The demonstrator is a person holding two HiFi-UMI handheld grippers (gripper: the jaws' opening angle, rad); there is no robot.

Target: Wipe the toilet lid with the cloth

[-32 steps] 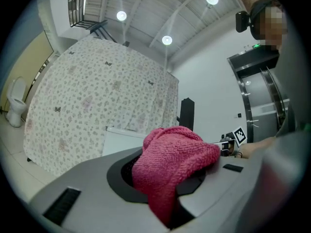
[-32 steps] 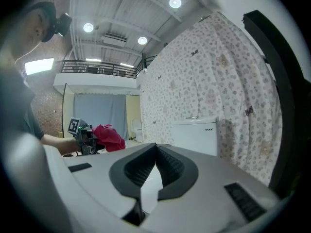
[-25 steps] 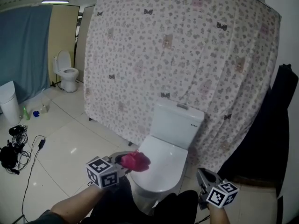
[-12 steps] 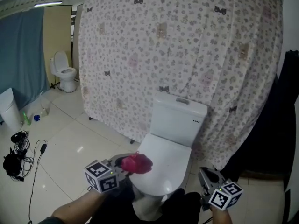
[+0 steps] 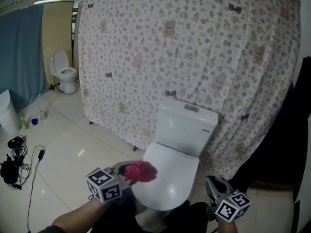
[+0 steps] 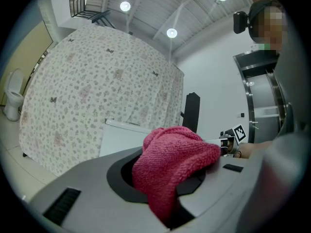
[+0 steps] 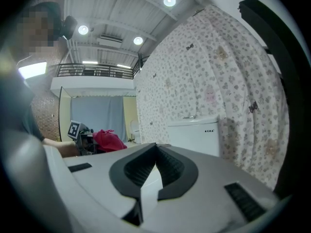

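Observation:
A white toilet with its lid [image 5: 167, 174] shut stands below me against a flowered curtain, its tank [image 5: 187, 125] behind. My left gripper [image 5: 127, 174] is shut on a bunched red cloth [image 5: 140, 172] [image 6: 170, 169], held just above the lid's left front edge. In the right gripper view the red cloth [image 7: 109, 141] and the tank [image 7: 197, 132] also show. My right gripper [image 5: 212, 188] hangs low to the right of the bowl, jaws nearly closed with nothing between them [image 7: 149, 178].
The flowered curtain [image 5: 194, 57] hangs behind the toilet. A dark cloth [image 5: 286, 149] hangs at right. A second toilet [image 5: 64, 74], a white bin [image 5: 6, 111], small bottles and cables [image 5: 14, 154] lie on the tiled floor at left.
My view has shifted slightly toward the toilet. The left gripper with the cloth stays beside the lid's left edge; the right gripper has barely moved.

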